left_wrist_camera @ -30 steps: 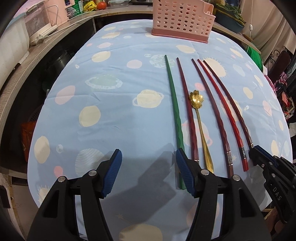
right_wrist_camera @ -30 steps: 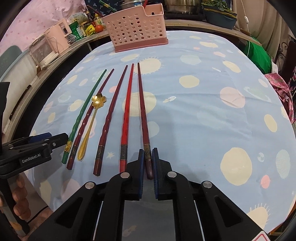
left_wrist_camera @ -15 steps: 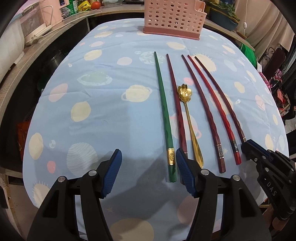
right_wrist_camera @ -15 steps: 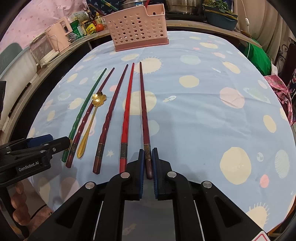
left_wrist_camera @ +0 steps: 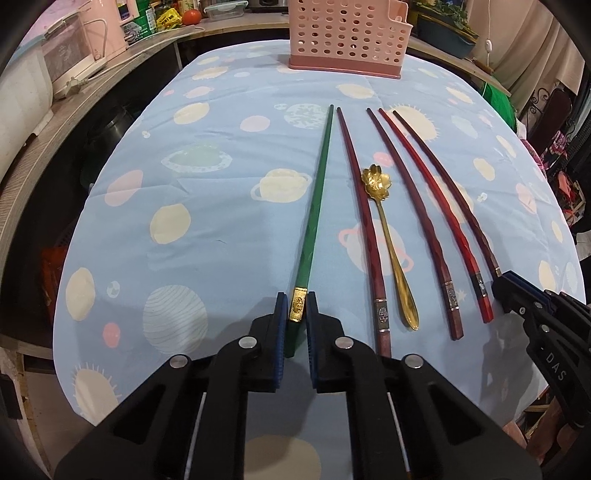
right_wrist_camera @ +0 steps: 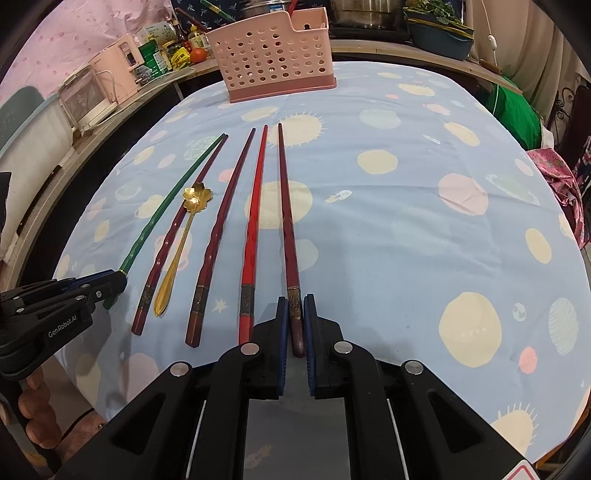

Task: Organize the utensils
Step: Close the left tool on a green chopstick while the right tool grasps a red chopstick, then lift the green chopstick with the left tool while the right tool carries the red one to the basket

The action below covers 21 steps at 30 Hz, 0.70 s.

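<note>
Several long chopsticks and a gold flower spoon [left_wrist_camera: 384, 221] lie side by side on a blue planet-print tablecloth [left_wrist_camera: 207, 206]. My left gripper [left_wrist_camera: 296, 314] is shut on the near end of the green chopstick [left_wrist_camera: 317, 184], by its gold band. My right gripper [right_wrist_camera: 294, 314] is shut on the near end of the rightmost dark red chopstick [right_wrist_camera: 284, 206]. It also shows at the right edge of the left wrist view [left_wrist_camera: 506, 291]. Between them lie two dark red chopsticks [right_wrist_camera: 218, 229] and a bright red one [right_wrist_camera: 255, 206]. A pink perforated utensil basket [left_wrist_camera: 347, 33] stands at the far end.
A counter [right_wrist_camera: 122, 107] with appliances, bottles and a tomato runs along the left. A teal planter [right_wrist_camera: 439, 33] and pots stand behind the basket. Green cloth [right_wrist_camera: 517, 114] and pink fabric [right_wrist_camera: 561, 177] lie off the table's right edge.
My left gripper has moved right and closed from wide open onto the green chopstick's end. My right gripper has stayed shut on the rightmost chopstick.
</note>
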### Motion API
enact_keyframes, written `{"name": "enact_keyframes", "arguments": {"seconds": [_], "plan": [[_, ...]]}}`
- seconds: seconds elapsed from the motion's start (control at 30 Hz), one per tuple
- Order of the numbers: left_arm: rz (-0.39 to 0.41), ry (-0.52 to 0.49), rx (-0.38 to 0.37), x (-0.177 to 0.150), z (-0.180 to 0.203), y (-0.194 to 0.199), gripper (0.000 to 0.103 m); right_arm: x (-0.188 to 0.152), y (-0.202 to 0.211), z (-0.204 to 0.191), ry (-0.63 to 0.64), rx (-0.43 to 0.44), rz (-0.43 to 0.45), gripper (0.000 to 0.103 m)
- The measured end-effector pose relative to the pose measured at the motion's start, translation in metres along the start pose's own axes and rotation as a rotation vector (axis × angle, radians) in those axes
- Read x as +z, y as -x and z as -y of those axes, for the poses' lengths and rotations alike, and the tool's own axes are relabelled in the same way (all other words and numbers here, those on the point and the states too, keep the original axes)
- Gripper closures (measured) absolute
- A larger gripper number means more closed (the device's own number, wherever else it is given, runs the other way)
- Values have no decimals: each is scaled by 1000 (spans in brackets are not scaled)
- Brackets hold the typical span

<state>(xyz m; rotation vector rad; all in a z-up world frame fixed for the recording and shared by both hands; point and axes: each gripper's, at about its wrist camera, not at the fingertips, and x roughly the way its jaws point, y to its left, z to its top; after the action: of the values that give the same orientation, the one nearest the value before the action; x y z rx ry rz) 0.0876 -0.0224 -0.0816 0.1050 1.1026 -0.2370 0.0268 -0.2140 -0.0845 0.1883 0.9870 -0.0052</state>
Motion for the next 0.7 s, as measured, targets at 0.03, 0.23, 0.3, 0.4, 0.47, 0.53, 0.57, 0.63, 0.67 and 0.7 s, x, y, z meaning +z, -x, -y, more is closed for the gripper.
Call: {"name": "enact_keyframes", "arguments": {"seconds": [0.03,0.23,0.3,0.4,0.47,0.53,0.57,0.63,0.67,0.7], "plan": [[0,-1,-1,0,0,0,94,0,0,0,0,0,0,95],[-3,4,-9,1,0,2,96,0,3,1,-4,12,-1,96],[0,8,-9,1,-1,4,96,1,7,1,-3,14,11,96],[12,21,-11,4,-4,11,96,6,16,4,-16,25,36,96],[26,31,-14,8,-6,17,96,11,24,5,-22,29,60,96],[43,42,-14,14,-9,25,96,17,31,7,-28,35,82,96],[54,48,-17,17,-11,29,96,21,36,8,-35,42,94,96],[76,61,-21,25,-14,38,96,29,45,11,-52,58,117,96],[88,67,-25,29,-15,43,96,34,50,13,-60,64,134,96],[99,75,-30,34,-18,49,96,39,55,15,-64,67,152,96]]}}
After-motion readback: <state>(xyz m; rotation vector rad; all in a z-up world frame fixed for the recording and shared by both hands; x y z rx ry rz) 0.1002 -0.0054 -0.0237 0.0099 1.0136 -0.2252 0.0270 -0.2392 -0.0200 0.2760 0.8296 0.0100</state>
